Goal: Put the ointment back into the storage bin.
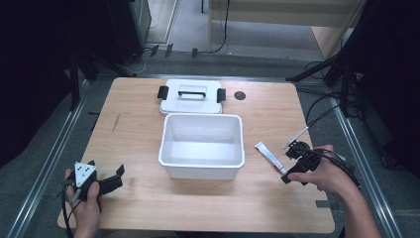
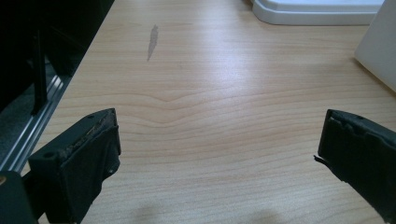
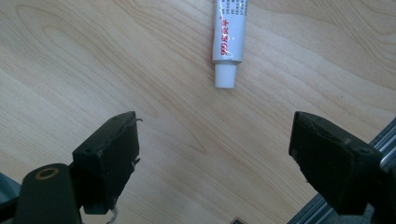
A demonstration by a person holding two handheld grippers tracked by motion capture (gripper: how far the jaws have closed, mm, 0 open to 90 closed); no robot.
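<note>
The left tongs [image 1: 118, 174] rest low at the near left part of the wooden worktop [image 1: 133, 144], held in the person's left hand [image 1: 85, 201] with the grey three-cornered plate on top. In the left gripper view the left tongs [image 2: 217, 154] stand wide open, both black jaws spread far apart with nothing but bare wood between them. Ahead of them and off to their right rises the white wall of the open storage box [image 2: 380, 56], and farther ahead lies the edge of its white lid [image 2: 317, 11]. A grey smear [image 2: 152, 42] marks the wood ahead on their left.

The right tongs [image 1: 293, 151] sit at the right side of the worktop, gripped by the right hand [image 1: 324, 173], with cables trailing off past the edge. In the right gripper view the right tongs [image 3: 215, 140] are also spread wide and hold nothing. Just ahead of them lies a small white tube [image 3: 229, 35] with red print, flat on the wood, its white cap [image 3: 224, 75] pointing back toward the gap between the jaws, apart from both.

From above, the tube [image 1: 269, 156] lies just beside the right tongs, between them and the white storage box [image 1: 202, 171], which stands open in the middle. The lid [image 1: 192, 96], with black clasps and a handle, lies flat beyond the box, touching or nearly touching its far wall. A dark round hole [image 1: 240, 95] sits in the wood to the right of the lid.
</note>
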